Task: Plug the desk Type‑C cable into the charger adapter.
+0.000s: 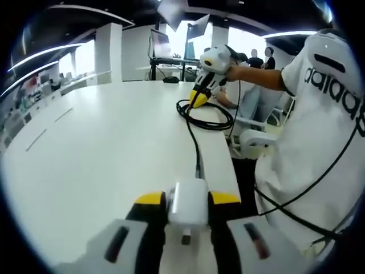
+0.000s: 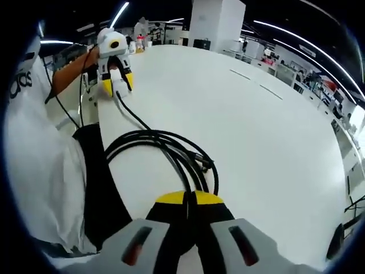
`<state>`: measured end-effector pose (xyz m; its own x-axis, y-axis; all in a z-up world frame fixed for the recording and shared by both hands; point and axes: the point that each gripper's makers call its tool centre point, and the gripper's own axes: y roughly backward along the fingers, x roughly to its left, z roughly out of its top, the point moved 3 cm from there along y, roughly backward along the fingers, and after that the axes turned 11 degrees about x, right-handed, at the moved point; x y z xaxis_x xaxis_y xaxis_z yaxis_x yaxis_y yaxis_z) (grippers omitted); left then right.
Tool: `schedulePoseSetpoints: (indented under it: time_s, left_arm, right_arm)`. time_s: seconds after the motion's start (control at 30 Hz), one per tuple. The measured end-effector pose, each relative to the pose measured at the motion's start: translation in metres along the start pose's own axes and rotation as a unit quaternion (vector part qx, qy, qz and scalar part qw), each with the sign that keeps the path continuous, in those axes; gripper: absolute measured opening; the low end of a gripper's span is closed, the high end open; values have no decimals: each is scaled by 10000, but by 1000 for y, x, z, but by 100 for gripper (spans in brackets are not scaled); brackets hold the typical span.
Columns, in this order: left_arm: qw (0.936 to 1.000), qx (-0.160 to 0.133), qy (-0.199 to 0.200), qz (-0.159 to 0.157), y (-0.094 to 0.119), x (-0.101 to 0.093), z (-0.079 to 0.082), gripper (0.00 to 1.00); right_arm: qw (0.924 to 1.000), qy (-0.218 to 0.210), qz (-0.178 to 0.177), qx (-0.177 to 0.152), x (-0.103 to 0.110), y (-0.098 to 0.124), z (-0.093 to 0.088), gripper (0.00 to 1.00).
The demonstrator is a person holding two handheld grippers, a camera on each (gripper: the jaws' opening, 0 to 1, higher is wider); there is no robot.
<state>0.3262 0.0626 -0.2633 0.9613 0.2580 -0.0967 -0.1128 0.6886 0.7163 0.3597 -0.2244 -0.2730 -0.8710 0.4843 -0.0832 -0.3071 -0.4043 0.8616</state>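
On the white table [image 1: 102, 148] we hold the charger [image 1: 187, 206] clamped in the left gripper [image 1: 186, 200], and the cable [image 2: 171, 151] already seems plugged into it. The right gripper [image 2: 190, 199] pinches the coil. We should keep the cable slack and check the plug [image 1: 198, 170] sits fully.

Left claw [image 1: 187, 201] clamped — right claw [image 2: 190, 198] closed.

This is an open-plan office. A long white table [image 1: 102, 142] runs past monitors [image 1: 161, 43], swivel chairs [image 1: 255, 140] and white pillars [image 2: 212, 23]. Strip lights [image 2: 296, 35] line the dark ceiling.
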Motion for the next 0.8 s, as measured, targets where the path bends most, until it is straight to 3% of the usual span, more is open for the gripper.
schedulePoseSetpoints:
  time_s: [0.47,0.8]
  left_arm:
    - [9996,-212,178,92,7,21,-3,27]
    - [9997,-136,129,125,5,32,1,27]
  right_arm:
    - [9999,8,-66,93,6,1,4,2]
    - [9998,61,-146,100,2,-4,12,2]
